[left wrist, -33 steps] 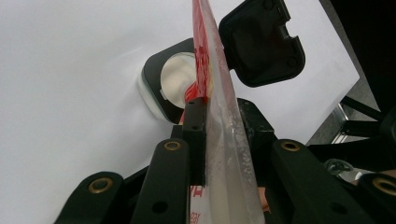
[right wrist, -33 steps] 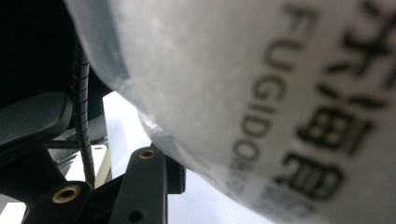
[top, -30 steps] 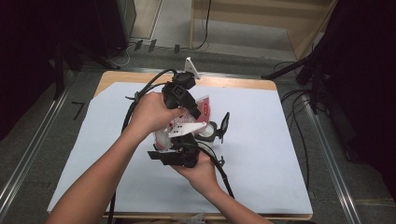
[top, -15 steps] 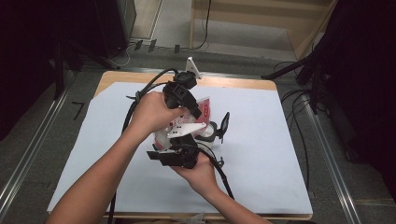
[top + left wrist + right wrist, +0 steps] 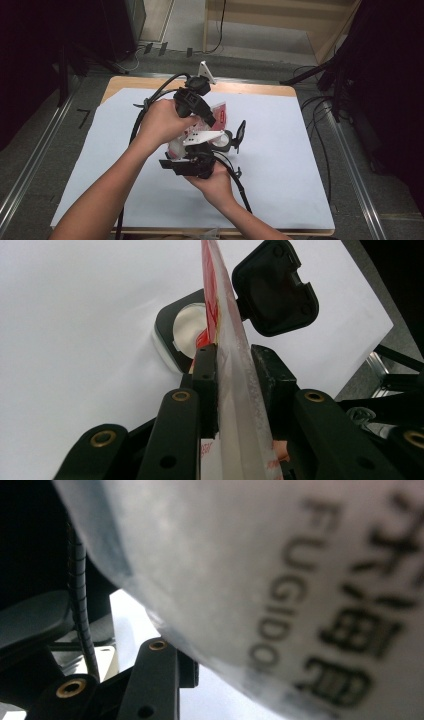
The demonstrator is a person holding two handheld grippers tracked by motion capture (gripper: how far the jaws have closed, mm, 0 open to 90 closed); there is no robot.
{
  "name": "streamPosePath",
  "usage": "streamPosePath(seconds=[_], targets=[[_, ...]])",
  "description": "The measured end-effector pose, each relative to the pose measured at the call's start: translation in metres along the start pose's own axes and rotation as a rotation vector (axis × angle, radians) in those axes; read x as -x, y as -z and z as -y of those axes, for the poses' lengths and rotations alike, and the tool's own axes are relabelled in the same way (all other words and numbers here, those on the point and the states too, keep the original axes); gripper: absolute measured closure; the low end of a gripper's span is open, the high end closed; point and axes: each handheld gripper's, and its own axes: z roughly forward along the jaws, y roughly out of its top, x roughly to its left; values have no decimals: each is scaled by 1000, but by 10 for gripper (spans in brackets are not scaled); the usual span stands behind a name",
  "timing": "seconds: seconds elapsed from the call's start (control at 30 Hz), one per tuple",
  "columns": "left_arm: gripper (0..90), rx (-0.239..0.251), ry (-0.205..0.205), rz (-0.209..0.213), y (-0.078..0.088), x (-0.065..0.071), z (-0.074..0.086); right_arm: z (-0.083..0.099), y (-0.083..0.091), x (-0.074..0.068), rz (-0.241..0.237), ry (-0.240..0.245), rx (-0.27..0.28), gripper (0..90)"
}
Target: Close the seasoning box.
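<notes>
Translucent plastic film with red print makes up the pouch (image 5: 227,365) that both tools are working on, held above the middle of the white paper-covered table (image 5: 300,190). The left gripper (image 5: 234,367) has its black jaws pressed close on the pouch's thin sealed edge, which runs upright between the pads toward twelve o'clock in the left gripper view; the narrow pinch suits a flat seam and keeps the mouth pointing downward. Below it, at about eleven o'clock from the jaws, sits a small square container with a dark rim and pale interior (image 5: 187,332), its black hinged lid (image 5: 275,287) thrown back at one o'clock; the open lid and the pouch's position directly over it suggest the contents are meant to go in. The right gripper (image 5: 192,162) sits at six o'clock of the left in the high view, and its own camera shows the pouch's bulging, lettered body (image 5: 260,580) lying against its one jaw that is in frame. Whether it clamps the body cannot be confirmed from the frames; it appears to steady the lower bulk.
</notes>
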Motion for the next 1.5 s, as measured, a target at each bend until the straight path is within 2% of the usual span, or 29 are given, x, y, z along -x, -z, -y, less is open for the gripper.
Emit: streamPosePath(seconds=[0.1,0.3,0.43,0.83,1.5], targets=[[750,2,-1,6,-2,-1,-1,0,1,0,-6,-12,6,637],[753,6,-2,8,-2,0,-1,0,0,-2,7,2,1,611],[755,3,-5,6,-2,-1,0,-1,0,-3,13,14,-3,636],[754,7,0,23,-2,-2,1,-1,-1,-4,12,16,-7,637],[751,-1,-7,21,-3,-2,0,-1,-1,-5,12,20,-10,619]])
